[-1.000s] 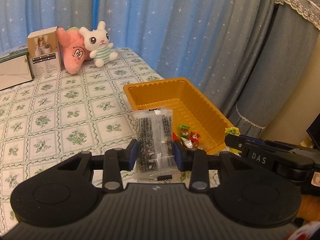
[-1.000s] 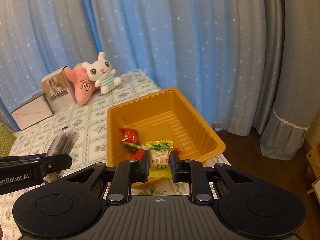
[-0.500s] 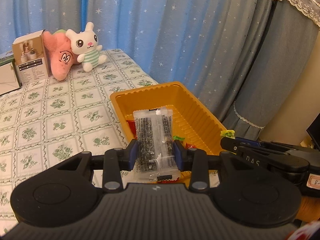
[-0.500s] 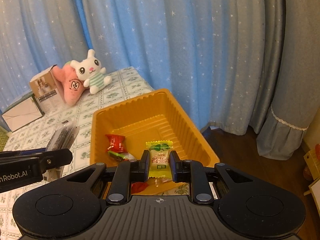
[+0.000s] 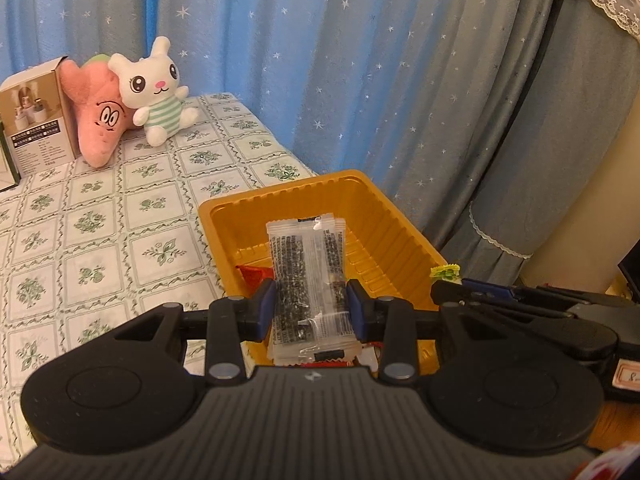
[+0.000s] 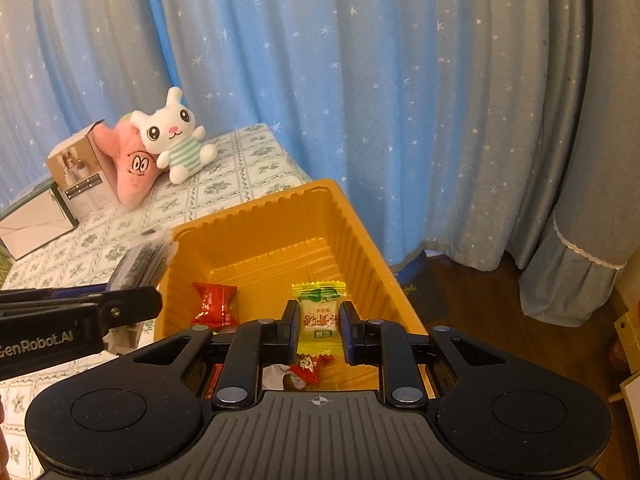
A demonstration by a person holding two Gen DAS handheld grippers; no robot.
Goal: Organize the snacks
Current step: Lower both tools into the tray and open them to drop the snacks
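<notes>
Fingers [image 5: 264, 312] of the left gripper [image 5: 311, 312] are clenched on a clear snack packet [image 5: 306, 276] printed with dense black text, gripping it by its long sides near the lower end so that it stands upright over the near end of the orange tray [image 5: 400, 236]. Fingers [image 6: 289, 326] of the right gripper [image 6: 319, 328] are likewise clenched on a small yellow candy packet [image 6: 319, 312] with a green top and a white label, held upright over the near right part of the same tray [image 6: 360, 240]. Inside the tray, a red wrapped candy [image 6: 214, 306] lies on the ribbed floor toward its left wall, and further red-and-white wrappers [image 6: 308, 370] lie at its near end, partly hidden below the right gripper. Seen from the right wrist, the left gripper [image 6: 132, 304] reaches in beside the tray's left wall with its packet [image 6: 144, 264]. The tray sits at the near right corner of the table [image 5: 100, 220], which is covered by a green floral check cloth. At the far edge of the table stand a white plush rabbit [image 5: 154, 88], a pink plush star [image 5: 100, 120] and a cardboard box [image 5: 34, 120], all touching in a row before blue star-print curtains [image 5: 320, 60].
</notes>
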